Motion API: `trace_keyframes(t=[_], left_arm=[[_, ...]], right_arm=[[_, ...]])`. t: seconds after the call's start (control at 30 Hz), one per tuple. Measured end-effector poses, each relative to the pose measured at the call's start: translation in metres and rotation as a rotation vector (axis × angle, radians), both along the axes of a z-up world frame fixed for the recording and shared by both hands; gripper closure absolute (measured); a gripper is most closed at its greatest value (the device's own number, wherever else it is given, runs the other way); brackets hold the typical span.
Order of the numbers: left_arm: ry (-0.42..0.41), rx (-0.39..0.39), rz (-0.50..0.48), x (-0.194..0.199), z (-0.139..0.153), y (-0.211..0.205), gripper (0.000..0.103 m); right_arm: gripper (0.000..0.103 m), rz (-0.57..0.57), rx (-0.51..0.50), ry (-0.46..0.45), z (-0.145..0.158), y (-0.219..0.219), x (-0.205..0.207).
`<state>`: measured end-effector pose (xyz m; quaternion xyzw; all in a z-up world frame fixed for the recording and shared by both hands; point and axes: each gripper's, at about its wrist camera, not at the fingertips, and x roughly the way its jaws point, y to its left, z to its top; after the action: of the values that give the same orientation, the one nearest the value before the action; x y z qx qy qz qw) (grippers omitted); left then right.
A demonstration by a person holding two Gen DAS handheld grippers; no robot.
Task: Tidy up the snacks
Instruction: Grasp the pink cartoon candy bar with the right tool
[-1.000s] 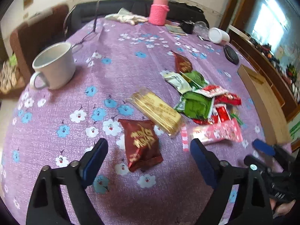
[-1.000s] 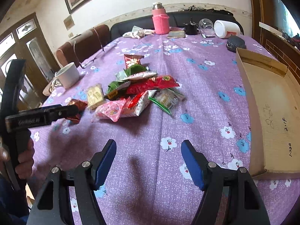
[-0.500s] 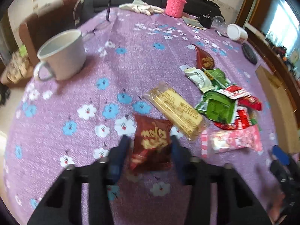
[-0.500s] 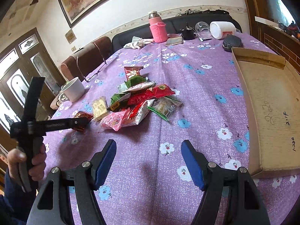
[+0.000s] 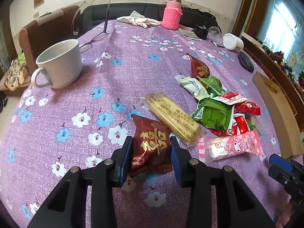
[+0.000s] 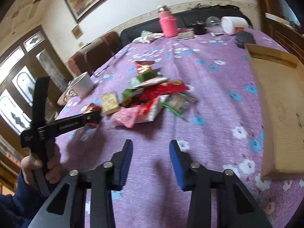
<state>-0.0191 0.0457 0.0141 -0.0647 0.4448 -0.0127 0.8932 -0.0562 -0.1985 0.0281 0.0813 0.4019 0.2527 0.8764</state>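
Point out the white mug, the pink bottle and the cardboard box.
white mug (image 5: 62, 64), left wrist view, outer side wall.
pink bottle (image 5: 172, 17), left wrist view, knitted sleeve.
cardboard box (image 6: 279, 102), right wrist view, bare inner floor.

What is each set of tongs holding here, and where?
Left tongs: dark red snack packet, pinched across its side edges. Right tongs: nothing between them, closing.

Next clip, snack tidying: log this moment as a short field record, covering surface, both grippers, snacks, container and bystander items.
surface: purple floral tablecloth
left gripper: shut on dark red foil snack packet with gold lettering
right gripper: closing, nothing between its blue pads, over bare cloth
snack pile: long yellow biscuit pack, green packets, pink cartoon-print packet
container: shallow cardboard box, appears empty, beside the pile
bystanders: white ceramic mug, pink knit-sleeved flask
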Motion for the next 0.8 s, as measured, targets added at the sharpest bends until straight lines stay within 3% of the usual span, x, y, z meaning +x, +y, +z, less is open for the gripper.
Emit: trace_keyframes(t=[0.23,0.4,0.5,0.6,0.8], left_arm=[[-0.005,-0.033,0.001,-0.001,0.000,0.003,0.066],[-0.008,-0.052,0.002,-0.003,-0.001,0.006,0.066],[-0.008,-0.054,0.002,-0.003,-0.001,0.005,0.066],[-0.007,-0.048,0.001,-0.003,-0.001,0.005,0.066],[-0.008,-0.050,0.001,-0.003,0.000,0.004,0.066]], right_arm=[[0.061,0.040,0.018,0.001,0.027,0.029,0.040],[0.061,0.070,0.003,0.070,0.008,0.049,0.069],[0.061,0.178,0.022,0.137,-0.004,0.057,0.057],[0.061,0.292,-0.053,0.108,-0.003,0.071,0.032],[0.061,0.266,-0.175,0.017,0.003,0.082,0.029]])
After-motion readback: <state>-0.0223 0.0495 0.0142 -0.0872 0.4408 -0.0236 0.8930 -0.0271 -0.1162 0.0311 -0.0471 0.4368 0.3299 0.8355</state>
